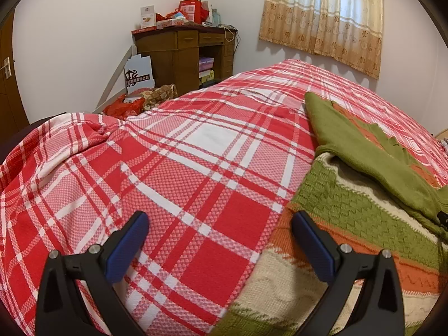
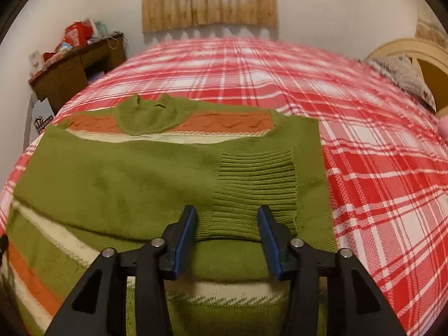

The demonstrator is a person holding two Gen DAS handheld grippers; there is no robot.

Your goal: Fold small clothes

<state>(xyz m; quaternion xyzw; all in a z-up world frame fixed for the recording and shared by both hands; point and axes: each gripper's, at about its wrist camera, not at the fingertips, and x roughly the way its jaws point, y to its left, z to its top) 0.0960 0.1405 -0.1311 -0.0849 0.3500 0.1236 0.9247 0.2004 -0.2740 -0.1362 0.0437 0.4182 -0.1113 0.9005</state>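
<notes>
Two tongs seen spread, nothing gripped. Left tongs (image 1: 219, 225) held above bed (image 1: 196, 151), plaid cover beneath, sweater (image 1: 364, 210) edge under right finger. Right tongs (image 2: 226, 218) poised over sweater's ribbed cuff (image 2: 254, 190); sleeves laid across striped body. Sweater spread flat on bed. Cluttered bench (image 1: 182, 47) seen at wall.
</notes>
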